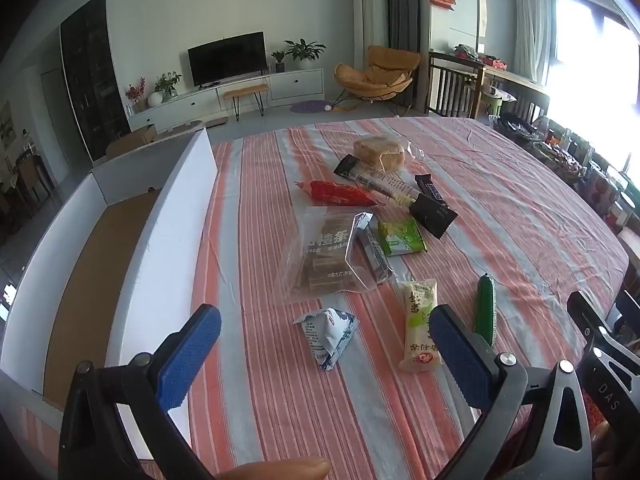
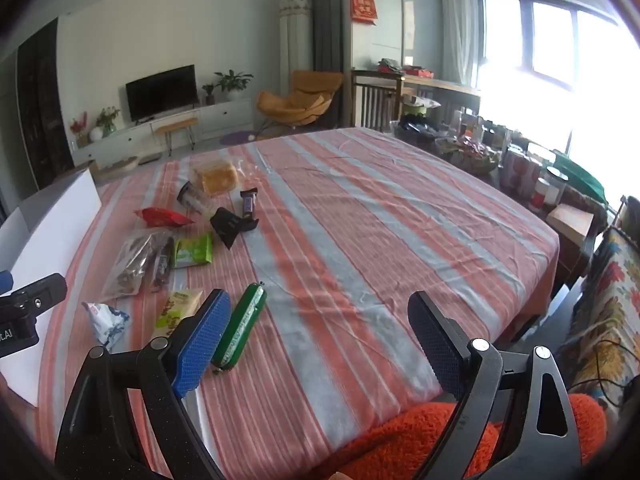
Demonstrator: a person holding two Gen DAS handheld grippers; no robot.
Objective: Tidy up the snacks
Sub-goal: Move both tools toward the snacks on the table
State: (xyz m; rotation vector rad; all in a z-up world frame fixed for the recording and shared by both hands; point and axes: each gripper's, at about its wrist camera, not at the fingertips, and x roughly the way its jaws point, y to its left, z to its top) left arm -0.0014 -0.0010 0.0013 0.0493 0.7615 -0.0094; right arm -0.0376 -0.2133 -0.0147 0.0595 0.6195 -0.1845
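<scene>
We hold the left gripper (image 1: pixel 324 348) spread wide and empty above the striped tablecloth (image 1: pixel 500 216), with the blue-and-white packet (image 1: pixel 328 334) lying between its pads and the cardboard box (image 1: pixel 92 264) off to the left. Our right gripper (image 2: pixel 320 340) gapes wide too, gripping nothing, the green sausage stick (image 2: pixel 240 326) just beside its left pad. The other snacks (image 1: pixel 368 216) lie scattered farther out, toward the left.

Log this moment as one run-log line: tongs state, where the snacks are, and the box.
left tongs: open, empty | right tongs: open, empty | snacks: all on striped tablecloth | white box: no snacks seen inside | step: not started
</scene>
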